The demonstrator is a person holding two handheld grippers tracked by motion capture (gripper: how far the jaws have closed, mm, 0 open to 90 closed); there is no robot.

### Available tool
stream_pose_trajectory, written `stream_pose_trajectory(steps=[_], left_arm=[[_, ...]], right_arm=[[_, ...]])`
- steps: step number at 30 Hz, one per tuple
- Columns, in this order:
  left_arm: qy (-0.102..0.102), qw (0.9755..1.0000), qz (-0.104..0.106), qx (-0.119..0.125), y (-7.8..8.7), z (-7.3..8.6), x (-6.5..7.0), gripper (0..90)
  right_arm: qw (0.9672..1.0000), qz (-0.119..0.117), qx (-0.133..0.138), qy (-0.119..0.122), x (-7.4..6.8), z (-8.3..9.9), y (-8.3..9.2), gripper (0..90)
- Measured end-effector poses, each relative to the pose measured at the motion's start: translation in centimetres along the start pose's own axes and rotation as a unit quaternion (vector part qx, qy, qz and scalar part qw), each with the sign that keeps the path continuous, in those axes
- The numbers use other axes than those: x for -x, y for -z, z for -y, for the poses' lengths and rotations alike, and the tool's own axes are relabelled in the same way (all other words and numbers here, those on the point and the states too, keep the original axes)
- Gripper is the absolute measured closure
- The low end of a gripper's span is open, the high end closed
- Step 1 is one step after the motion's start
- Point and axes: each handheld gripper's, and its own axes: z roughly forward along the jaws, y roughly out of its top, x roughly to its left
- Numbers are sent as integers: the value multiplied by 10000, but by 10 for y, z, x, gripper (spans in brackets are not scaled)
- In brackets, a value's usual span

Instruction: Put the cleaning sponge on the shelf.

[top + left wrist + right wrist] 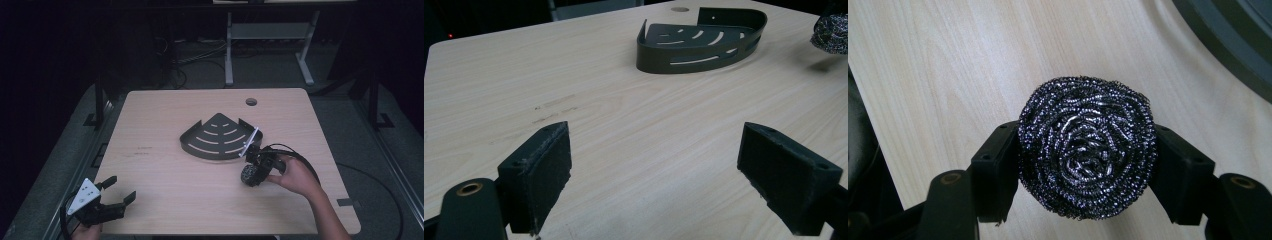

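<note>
Your pale wood table (pixel 165 165) stands in a dark room. At the lower left of the high view, your left gripper (pixel 119 190) rests near the table's edge, jaws spread wide with nothing between them. The dark corner shelf (pixel 215 137) lies at center. Just right and below it, your right gripper (pixel 248 172) is clenched on the steel wool scourer (pixel 1087 147).

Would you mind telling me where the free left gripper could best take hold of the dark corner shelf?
Probably the corner shelf's curved front wall, from above. That thin upright rim faces the open left gripper, and one pad could drop inside, one outside. The flat slotted base offers nothing to pinch.
</note>
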Motion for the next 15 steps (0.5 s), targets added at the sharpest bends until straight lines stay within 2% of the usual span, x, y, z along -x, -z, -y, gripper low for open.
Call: stream_pose_trajectory(steps=[4,15], left_arm=[[17,10000,-11,2,0,0,-1,133],[1,10000,-11,3,0,0,0,133]], right_arm=[[9999,-102,107,-14,3,-1,1,342],[9999,-108,47,-2,9,-8,3,343]])
